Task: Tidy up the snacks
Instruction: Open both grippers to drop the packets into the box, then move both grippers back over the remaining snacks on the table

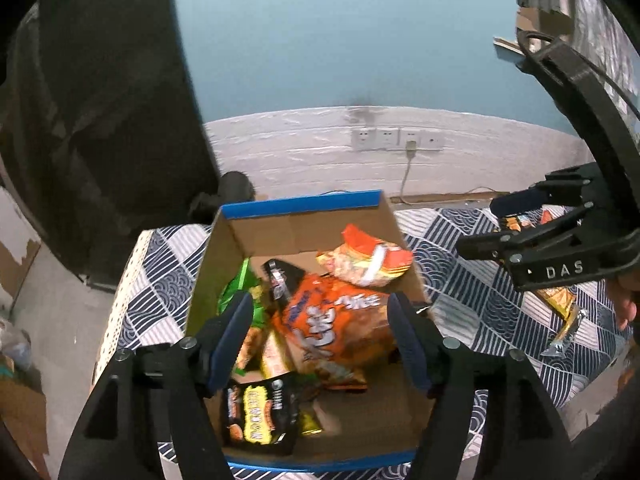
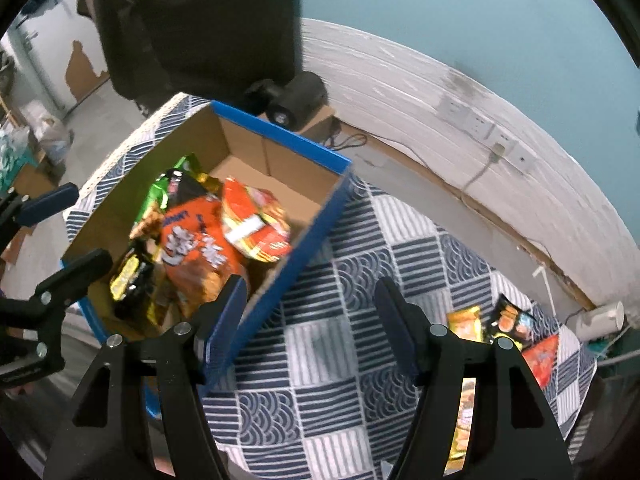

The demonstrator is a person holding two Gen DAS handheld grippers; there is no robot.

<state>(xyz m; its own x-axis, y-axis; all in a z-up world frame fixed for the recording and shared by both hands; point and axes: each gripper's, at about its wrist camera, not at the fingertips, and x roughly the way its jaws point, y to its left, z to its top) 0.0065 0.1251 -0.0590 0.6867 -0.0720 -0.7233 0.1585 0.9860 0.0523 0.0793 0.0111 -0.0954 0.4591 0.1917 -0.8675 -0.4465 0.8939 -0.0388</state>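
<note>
A cardboard box with a blue rim stands on a table under a blue-and-white patterned cloth. Inside lie an orange snack bag, a red-and-yellow noodle pack, a black-and-yellow pack and a green bag. My left gripper hovers open above the box, nothing between its pads. My right gripper is open and empty over the box's right wall and the cloth. Several loose snack packs lie at the table's far right.
A large dark object looms behind the box on the left. Wall sockets with a plugged cable sit on the white wall behind. A white roll lies beyond the table's right end. Floor clutter is on the left.
</note>
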